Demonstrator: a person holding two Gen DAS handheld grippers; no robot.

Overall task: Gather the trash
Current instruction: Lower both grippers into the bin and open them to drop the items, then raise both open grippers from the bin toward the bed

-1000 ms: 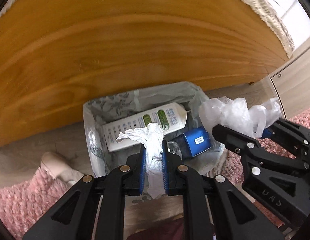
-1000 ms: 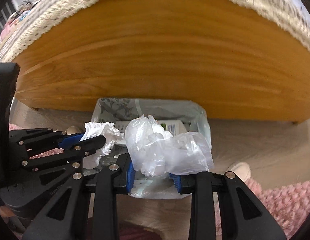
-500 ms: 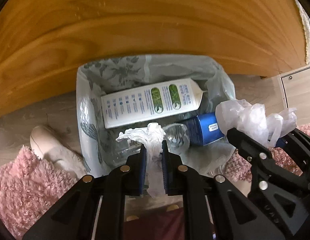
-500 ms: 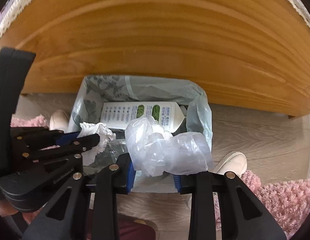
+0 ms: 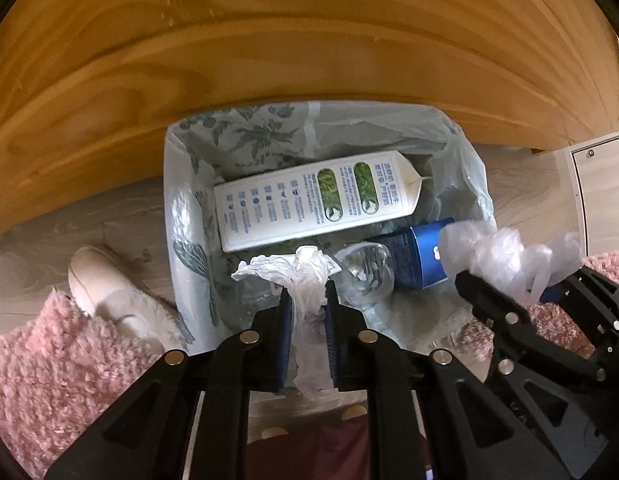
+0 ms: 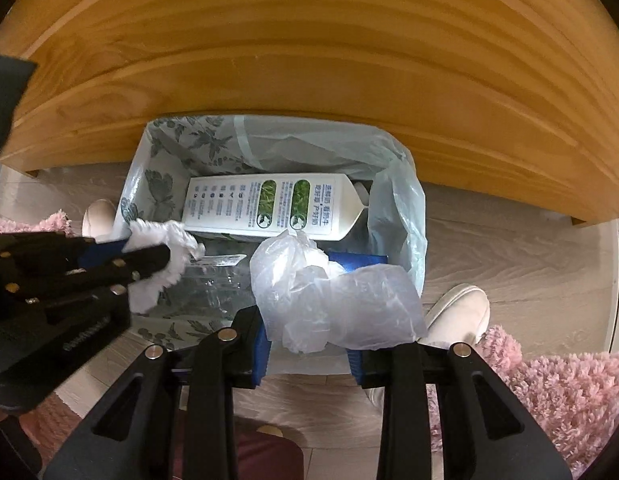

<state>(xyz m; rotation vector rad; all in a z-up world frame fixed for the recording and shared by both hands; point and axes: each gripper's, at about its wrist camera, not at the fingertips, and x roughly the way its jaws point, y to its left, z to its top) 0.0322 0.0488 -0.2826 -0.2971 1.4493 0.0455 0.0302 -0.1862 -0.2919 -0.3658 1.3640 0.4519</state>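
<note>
Over the lined bin (image 5: 177,200) at frame centre, both grippers have descended; left gripper (image 5: 307,304) jaws just easing off the tissue (image 5: 297,270), right gripper (image 6: 309,340) pinching the plastic bag (image 6: 333,296); release appears imminent.

Left tool (image 5: 306,300) – pointing steeply downward, its blue pads (image 5: 284,320) standing narrowly apart with a white tissue (image 5: 305,276) between them; the jaws have just been opening. Right tool (image 6: 309,344) – pointing straight down beside the left one, jaws moderately apart around a crumpled clear plastic bag (image 6: 333,296), likewise just opening.
</note>
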